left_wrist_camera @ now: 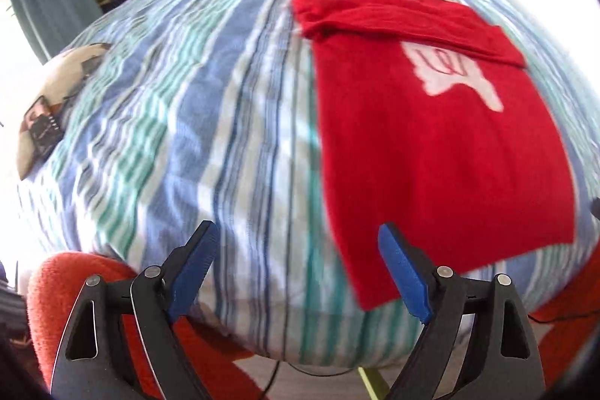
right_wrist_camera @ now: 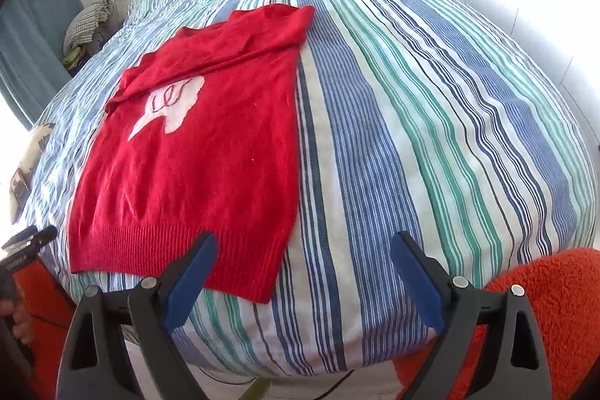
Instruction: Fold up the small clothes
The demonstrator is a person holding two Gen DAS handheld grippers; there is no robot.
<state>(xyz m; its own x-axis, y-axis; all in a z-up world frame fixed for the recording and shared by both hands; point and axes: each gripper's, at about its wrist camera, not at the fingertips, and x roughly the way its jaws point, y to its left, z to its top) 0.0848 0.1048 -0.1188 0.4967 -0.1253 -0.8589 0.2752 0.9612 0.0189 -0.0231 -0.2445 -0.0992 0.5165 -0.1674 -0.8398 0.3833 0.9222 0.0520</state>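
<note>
Right wrist view: a red sweater (right_wrist_camera: 195, 152), sleeves folded across its chest, lies flat on the striped bed (right_wrist_camera: 431, 137). Both tongs (right_wrist_camera: 303, 282) (left_wrist_camera: 298, 272) hang spread and empty; a shallow hem pinch could drag and unfold it.

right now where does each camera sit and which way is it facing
Left wrist: sits on the left hand-held gripper, open, at the bed's foot, looking up the striped bedspread; red sweater to its right.
Right wrist: sits on the right hand-held gripper, open, same direction; sweater to its left, the left hand-held gripper at the left edge.
Shared: sweater, bedspread.
</note>
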